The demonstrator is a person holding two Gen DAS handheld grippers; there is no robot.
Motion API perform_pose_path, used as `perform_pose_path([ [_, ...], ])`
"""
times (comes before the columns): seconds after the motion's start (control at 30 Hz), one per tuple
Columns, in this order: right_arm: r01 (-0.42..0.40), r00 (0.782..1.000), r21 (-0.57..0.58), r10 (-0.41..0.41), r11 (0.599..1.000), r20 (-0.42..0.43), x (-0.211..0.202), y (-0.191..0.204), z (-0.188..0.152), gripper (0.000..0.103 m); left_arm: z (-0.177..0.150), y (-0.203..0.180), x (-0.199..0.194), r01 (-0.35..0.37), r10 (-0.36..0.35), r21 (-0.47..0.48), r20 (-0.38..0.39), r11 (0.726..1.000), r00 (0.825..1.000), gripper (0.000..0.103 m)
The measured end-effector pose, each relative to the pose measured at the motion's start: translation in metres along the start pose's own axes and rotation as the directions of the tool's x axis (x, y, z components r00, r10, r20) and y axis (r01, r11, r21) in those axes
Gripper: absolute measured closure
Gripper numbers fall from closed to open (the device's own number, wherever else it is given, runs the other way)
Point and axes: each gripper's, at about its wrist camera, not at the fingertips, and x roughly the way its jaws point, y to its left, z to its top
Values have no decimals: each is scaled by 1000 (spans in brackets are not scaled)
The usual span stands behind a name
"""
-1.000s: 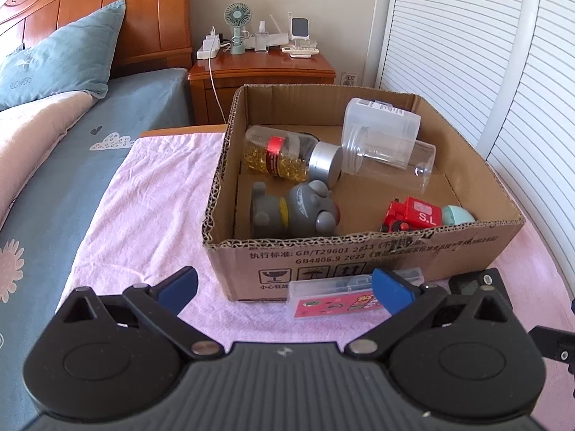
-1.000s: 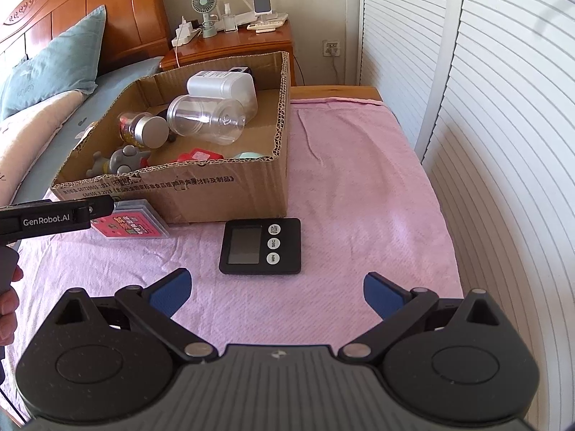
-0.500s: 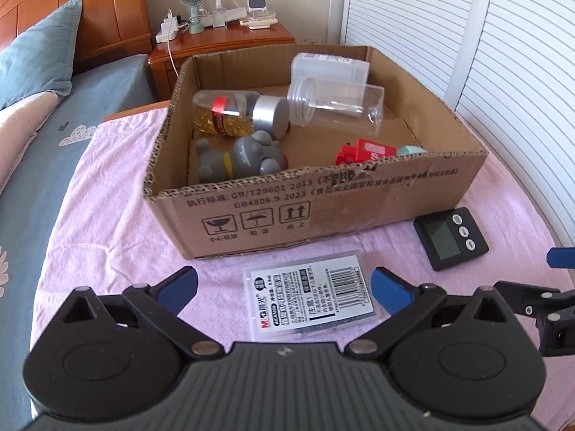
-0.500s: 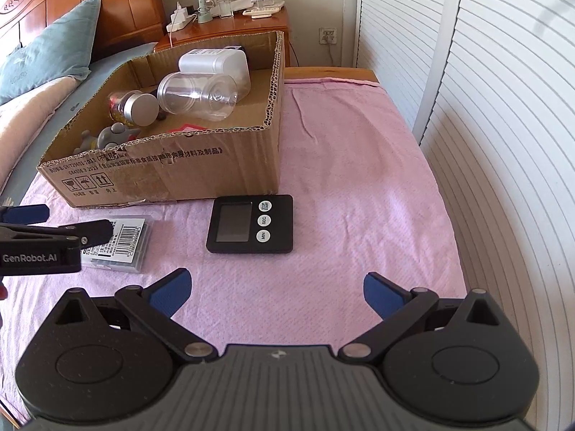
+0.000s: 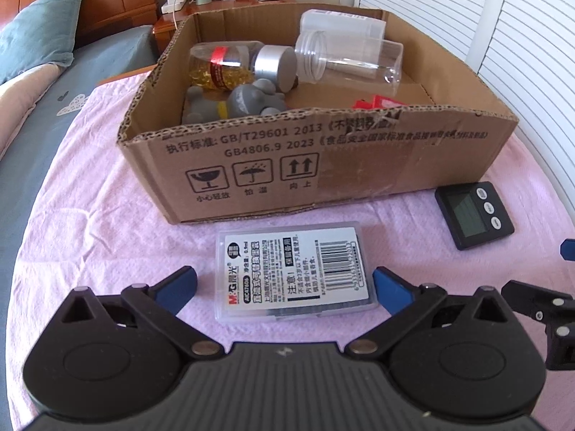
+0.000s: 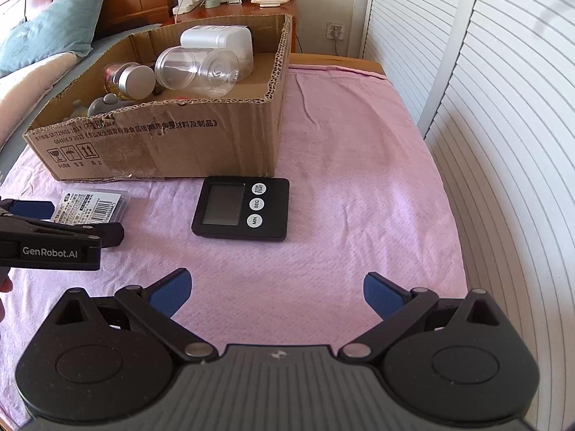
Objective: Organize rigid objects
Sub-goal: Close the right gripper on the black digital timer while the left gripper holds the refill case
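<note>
A clear flat plastic case with a white label [image 5: 293, 273] lies on the pink cloth in front of the cardboard box [image 5: 323, 165]. My left gripper [image 5: 284, 289] is open, its blue pads on either side of the case's near end, apart from it. The case also shows in the right wrist view [image 6: 91, 206]. A black digital timer [image 6: 242, 208] lies just beyond my open, empty right gripper [image 6: 276, 291]; it also shows in the left wrist view [image 5: 474, 213]. The box [image 6: 172, 136] holds a capsule bottle [image 5: 233, 66], a clear jar [image 5: 348, 61], a grey toy [image 5: 240, 102] and a red toy [image 5: 377, 102].
The pink cloth [image 6: 359, 136] covers a table beside a bed [image 5: 43, 107]. White louvred doors [image 6: 503, 107] run along the right side. A wooden nightstand [image 6: 251, 3] with a fan and small items stands behind the box. The left gripper's body [image 6: 54, 244] reaches into the right wrist view.
My left gripper has pulled back from the box and come down over the plastic case, which now lies between its pads. My right gripper has moved closer to the timer.
</note>
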Motion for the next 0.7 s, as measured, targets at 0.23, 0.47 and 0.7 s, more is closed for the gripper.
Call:
perform_pose_path([
  [0.23,-1,1000,-57,1,998,2,19,20,-4,0,-6,14,-5,-6,6,-11,26,1000,1000,1],
  [0.47,-1,999,-51,3,999,37,27,23,5,0,-5,12,-8,24,-25,27,53,999,998,14],
  [0.7,3,997,-48,1,999,72,43,31,25,0,-6,23,-8,19,-20,18,54,1000,998,14],
])
